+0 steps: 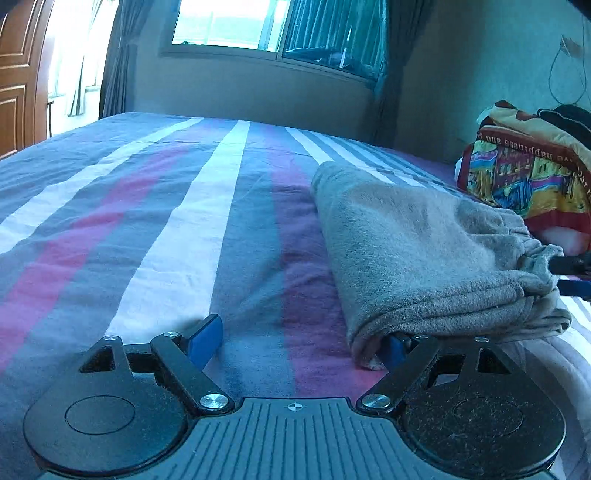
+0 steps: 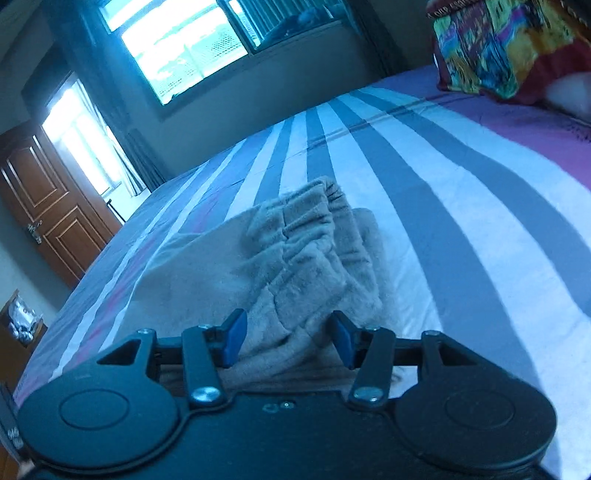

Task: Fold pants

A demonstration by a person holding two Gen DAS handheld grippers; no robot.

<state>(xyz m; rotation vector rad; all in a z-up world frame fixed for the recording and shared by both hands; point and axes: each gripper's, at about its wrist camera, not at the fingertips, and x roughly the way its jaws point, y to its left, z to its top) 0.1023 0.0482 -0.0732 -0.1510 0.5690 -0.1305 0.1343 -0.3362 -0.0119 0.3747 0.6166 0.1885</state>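
Observation:
The grey fleece pants (image 1: 417, 251) lie folded into a thick bundle on the striped bed (image 1: 166, 221). My left gripper (image 1: 301, 343) is open at the bundle's near left corner; its right finger (image 1: 393, 349) is tucked under the fold, its left finger (image 1: 205, 339) rests on the sheet. My right gripper (image 2: 288, 339) is open, with the gathered waistband end of the pants (image 2: 295, 258) lying between its two blue pads. The right gripper's fingers also show at the right edge of the left wrist view (image 1: 572, 273), at the waistband.
A colourful folded blanket (image 1: 524, 177) lies on the bed beyond the pants, also at the top right of the right wrist view (image 2: 509, 44). A wooden door (image 2: 48, 206) and windows (image 1: 229, 22) stand beyond the bed.

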